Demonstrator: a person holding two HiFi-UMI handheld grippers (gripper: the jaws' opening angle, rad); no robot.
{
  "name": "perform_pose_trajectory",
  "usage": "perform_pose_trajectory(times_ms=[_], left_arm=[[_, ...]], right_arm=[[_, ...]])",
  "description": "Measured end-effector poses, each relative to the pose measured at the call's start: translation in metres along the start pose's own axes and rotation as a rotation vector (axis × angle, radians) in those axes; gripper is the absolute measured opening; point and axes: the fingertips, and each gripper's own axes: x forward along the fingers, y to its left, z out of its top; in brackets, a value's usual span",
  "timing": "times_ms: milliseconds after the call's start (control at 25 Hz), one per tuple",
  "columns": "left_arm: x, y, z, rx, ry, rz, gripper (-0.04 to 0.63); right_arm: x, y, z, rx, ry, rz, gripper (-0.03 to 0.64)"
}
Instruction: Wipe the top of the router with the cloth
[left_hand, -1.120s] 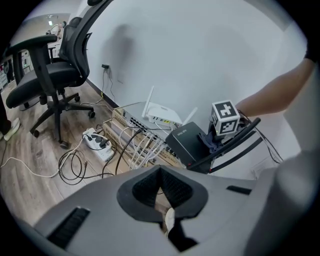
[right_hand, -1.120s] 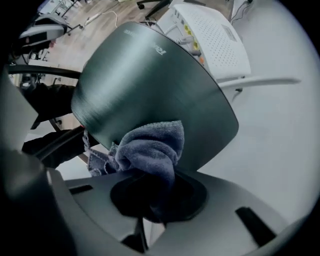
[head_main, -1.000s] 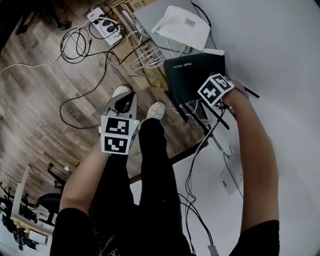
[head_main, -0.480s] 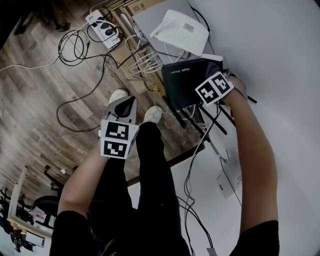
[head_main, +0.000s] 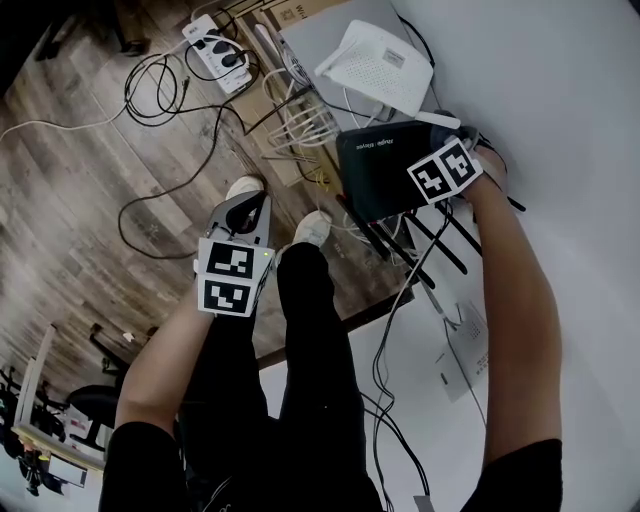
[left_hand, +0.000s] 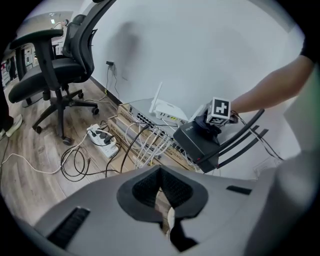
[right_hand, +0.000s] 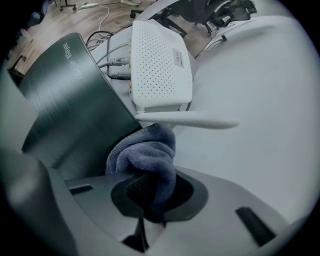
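A black router (head_main: 380, 180) with several black antennas (head_main: 420, 240) lies on the white table's (head_main: 560, 150) edge, and a white router (head_main: 380, 68) sits just beyond it. My right gripper (head_main: 450, 140) is over the black router's far right corner, shut on a bunched blue-grey cloth (right_hand: 145, 150). In the right gripper view the cloth rests against the black router's (right_hand: 70, 100) edge, below the white router's (right_hand: 160, 65) antenna. My left gripper (head_main: 250, 205) hangs off the table over the floor, jaws together and holding nothing. From the left gripper view the black router (left_hand: 200, 142) lies ahead.
A power strip (head_main: 218, 55) and loose cables (head_main: 160, 90) lie on the wooden floor. A grey box with a bundle of white network cables (head_main: 295, 120) stands by the routers. An office chair (left_hand: 60, 65) is at the left. The person's legs (head_main: 310, 330) are below.
The right gripper has slid with the cloth across the black router's top toward its far right corner. The left gripper has barely moved.
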Motion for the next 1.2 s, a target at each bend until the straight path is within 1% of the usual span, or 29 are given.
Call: perform_pose_trajectory(times_ms=[280,400,480,560,640,960,1040,1200], left_arm=[[0.006,-0.006,-0.001,-0.005,0.007,-0.012,-0.005],[0.007,-0.012,-0.002,0.000,0.008,-0.020,-0.006],[0.007,-0.015,-0.003,0.006,0.011,-0.022,-0.005],[0.008,-0.017,-0.004,0.004,0.010,-0.022,-0.006],[0.009,-0.020,-0.004,-0.002,0.008,-0.022,-0.006],[0.009,-0.022,-0.004,-0.006,0.002,-0.022,-0.006],[0.008,-0.020,-0.005,-0.012,0.003,-0.020,-0.005],[0.007,-0.018,-0.008,-0.023,0.006,-0.017,-0.006]], right_arm=[[0.002,0.000,0.001,0.115,-0.029,0.031,0.021],[-0.005,0.005,0.005,0.177,-0.051,0.069,0.021],[-0.012,0.011,0.011,0.242,-0.080,0.099,0.021],[-0.019,0.017,0.019,0.313,-0.111,0.141,0.021],[-0.024,0.023,0.024,0.350,-0.133,0.178,0.021],[-0.049,0.044,0.045,0.430,-0.216,0.300,0.021],[-0.059,0.051,0.054,0.415,-0.247,0.320,0.021],[-0.074,0.065,0.070,0.341,-0.282,0.352,0.021]])
